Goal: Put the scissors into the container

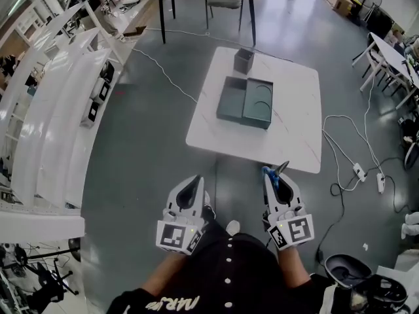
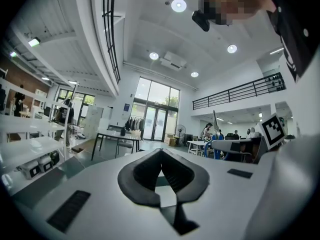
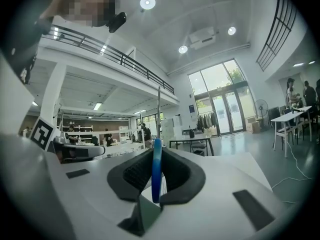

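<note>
The left gripper has its jaws shut tip to tip with nothing between them. The right gripper has its jaws clamped on the blue handle of the scissors, whose blade stands up from the grip as a thin edge-on line. From the head view there are two grippers, left and right, held side by side near the person's body. There is one pair of scissors, with only a bit of blue handle and a dark tip showing past the jaws. They are short of the near edge of the one white table, so the scissors are well apart from the container. Two dark things sit on that table: a flat container with compartments, and a small square box just beyond it. What lies inside either is hard to make out.
</note>
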Available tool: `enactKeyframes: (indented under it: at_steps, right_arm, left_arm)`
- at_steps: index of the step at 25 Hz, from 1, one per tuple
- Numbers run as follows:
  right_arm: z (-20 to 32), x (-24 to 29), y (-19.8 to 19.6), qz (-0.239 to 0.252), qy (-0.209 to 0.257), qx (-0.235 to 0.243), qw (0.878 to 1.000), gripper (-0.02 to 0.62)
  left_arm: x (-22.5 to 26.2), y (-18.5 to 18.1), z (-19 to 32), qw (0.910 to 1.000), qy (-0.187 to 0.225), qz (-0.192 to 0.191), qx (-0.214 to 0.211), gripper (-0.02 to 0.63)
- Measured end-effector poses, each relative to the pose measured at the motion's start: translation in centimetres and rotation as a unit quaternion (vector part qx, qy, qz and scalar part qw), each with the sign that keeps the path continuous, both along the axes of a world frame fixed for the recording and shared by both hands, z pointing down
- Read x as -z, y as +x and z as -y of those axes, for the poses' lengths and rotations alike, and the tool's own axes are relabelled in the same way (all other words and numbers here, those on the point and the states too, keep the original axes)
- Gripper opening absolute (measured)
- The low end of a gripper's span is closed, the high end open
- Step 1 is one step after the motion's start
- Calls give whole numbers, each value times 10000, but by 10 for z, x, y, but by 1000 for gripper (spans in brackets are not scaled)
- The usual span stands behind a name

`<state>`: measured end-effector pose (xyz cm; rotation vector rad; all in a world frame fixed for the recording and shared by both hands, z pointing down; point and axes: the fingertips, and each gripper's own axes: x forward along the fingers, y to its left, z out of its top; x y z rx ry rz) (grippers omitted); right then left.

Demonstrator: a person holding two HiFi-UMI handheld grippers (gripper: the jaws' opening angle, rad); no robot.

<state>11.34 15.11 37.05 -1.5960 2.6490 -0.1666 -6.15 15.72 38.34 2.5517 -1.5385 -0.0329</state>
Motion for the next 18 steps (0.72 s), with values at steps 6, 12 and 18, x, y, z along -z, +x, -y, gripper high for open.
enactKeyframes:
  at_steps: [6, 12, 18]
  right_arm:
    - [53, 6, -10, 4, 19, -39, 10000, 57]
    - [95, 7, -16, -28, 6, -113, 9999, 57]
    - [129, 6, -29, -53, -69, -227, 9997, 57]
  left_arm:
    - [2, -9, 56, 10000, -16, -9, -76, 26]
    - [3, -16, 101, 9999, -29, -7, -152, 26]
    - [3, -29, 139, 9996, -60, -58, -277, 26]
